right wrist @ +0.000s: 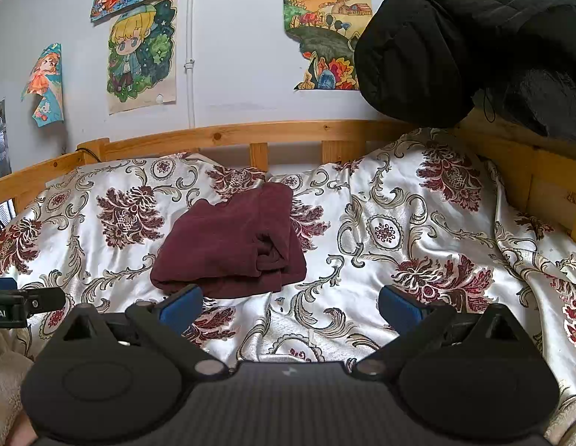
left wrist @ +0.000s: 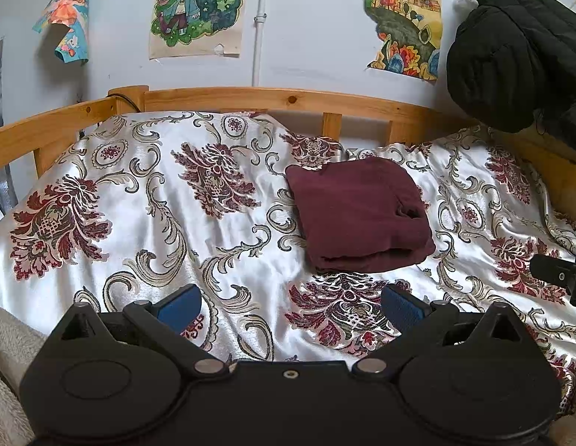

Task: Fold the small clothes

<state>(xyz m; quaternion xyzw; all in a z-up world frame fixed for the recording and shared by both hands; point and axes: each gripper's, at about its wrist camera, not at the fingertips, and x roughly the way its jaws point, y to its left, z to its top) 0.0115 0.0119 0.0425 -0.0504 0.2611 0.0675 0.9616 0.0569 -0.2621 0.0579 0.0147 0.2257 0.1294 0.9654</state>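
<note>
Although the dark maroon folded cloth garment [left wrist: 360,215] already lies as a compact bundle on the white satin floral bedspread [left wrist: 139,223], one loose fold appears to bulge at its right edge. Left gripper [left wrist: 290,306] and right gripper [right wrist: 290,306] both hover just short of the garment, jaws spread wide and empty. Judged stage: folding near complete; next, tidy or set aside. Legible writing: only a fragment, possibly "ot.AI", beside the garment.

Both tongs open, empty
Left tongs [left wrist: 291,306] and right tongs [right wrist: 289,306] level, side by side, jaws spread wide.
</note>
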